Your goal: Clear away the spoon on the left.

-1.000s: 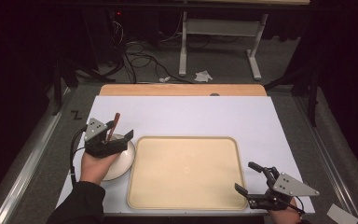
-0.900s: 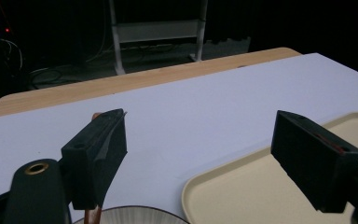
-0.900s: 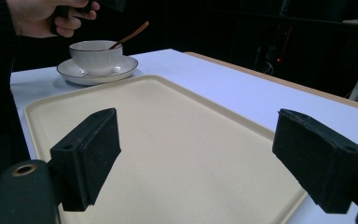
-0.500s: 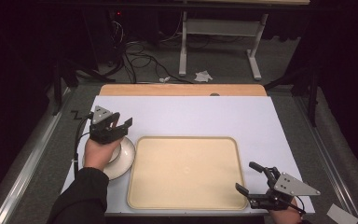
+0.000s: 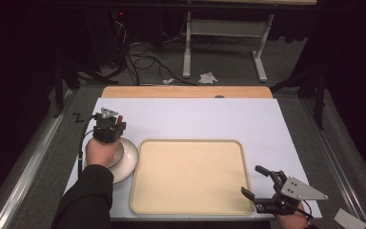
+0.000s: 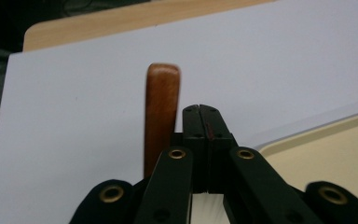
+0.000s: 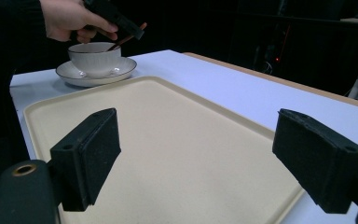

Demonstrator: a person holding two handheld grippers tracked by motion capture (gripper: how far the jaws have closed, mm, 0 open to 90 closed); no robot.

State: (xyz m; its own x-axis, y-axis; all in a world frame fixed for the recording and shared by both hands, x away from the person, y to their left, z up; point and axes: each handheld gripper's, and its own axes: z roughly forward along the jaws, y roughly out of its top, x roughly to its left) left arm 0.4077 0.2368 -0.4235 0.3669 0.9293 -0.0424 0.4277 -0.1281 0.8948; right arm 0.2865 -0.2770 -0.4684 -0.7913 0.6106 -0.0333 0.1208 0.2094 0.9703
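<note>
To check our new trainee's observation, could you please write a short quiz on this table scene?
1. True or false: the cup stands on the tray.
2. Which has open jaws, the left gripper or the right gripper?
3. What colour is the stick rising from the cup?
Key: 1 false, it stands on a saucer beside the tray. 2 the right gripper; the left gripper is shut. 3 brown.

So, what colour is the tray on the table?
The tray is a plain pale cream-beige with no pattern; the high view shows it best.
</note>
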